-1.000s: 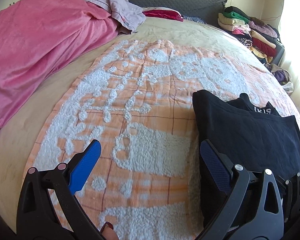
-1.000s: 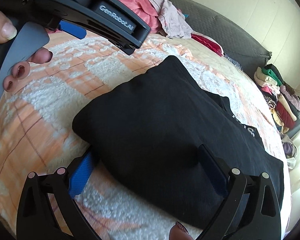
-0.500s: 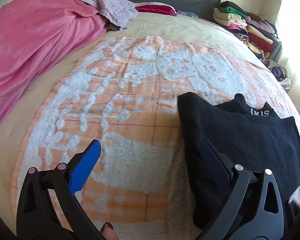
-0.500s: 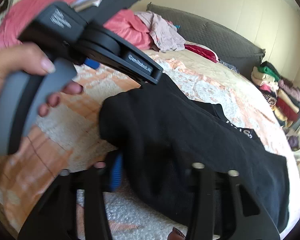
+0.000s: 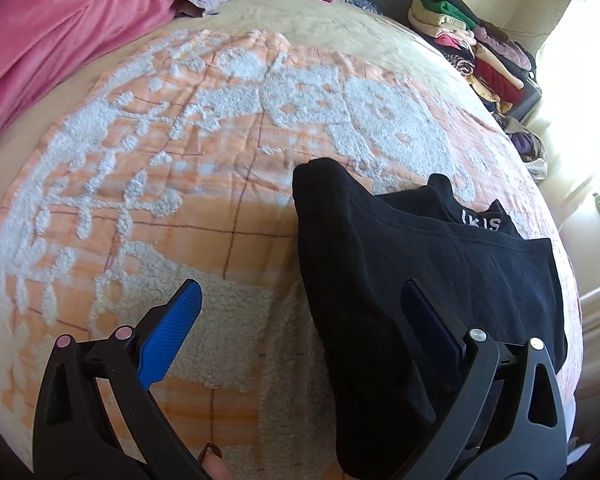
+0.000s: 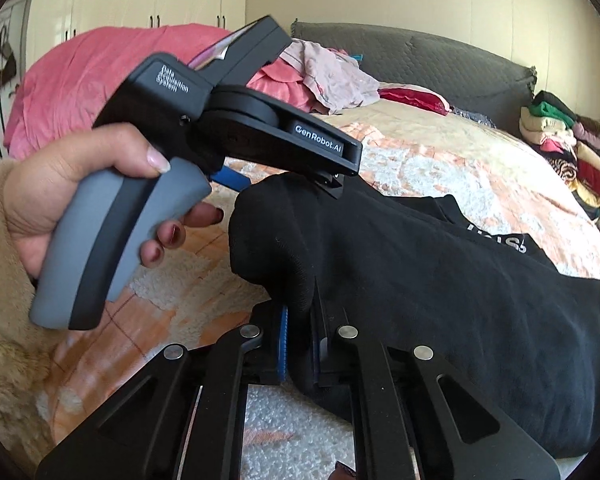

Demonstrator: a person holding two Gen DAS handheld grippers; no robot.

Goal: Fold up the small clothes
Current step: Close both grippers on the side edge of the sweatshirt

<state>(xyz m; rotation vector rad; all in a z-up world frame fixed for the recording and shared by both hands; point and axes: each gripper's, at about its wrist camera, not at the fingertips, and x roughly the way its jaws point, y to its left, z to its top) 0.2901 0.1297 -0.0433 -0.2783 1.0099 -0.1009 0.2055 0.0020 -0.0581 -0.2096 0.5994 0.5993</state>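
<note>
right hand-held gripper (image 6: 300, 344): jaws just closed, clamped on a raised fold of the black garment (image 6: 440, 280) at lower centre of frame | left hand-held gripper (image 5: 300, 320): jaws held apart, garment's left edge seen between them, right finger over the cloth | garment spread on the orange-and-white blanket (image 5: 180, 160) on the bed

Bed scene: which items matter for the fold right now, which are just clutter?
In play:
- black garment, near edge pinched
- right gripper, shut on that edge
- left gripper, open, one finger over the garment

Lying about:
- pink blanket
- stack of folded clothes
- pale crumpled garment
- orange patterned bedspread, work surface only
</note>
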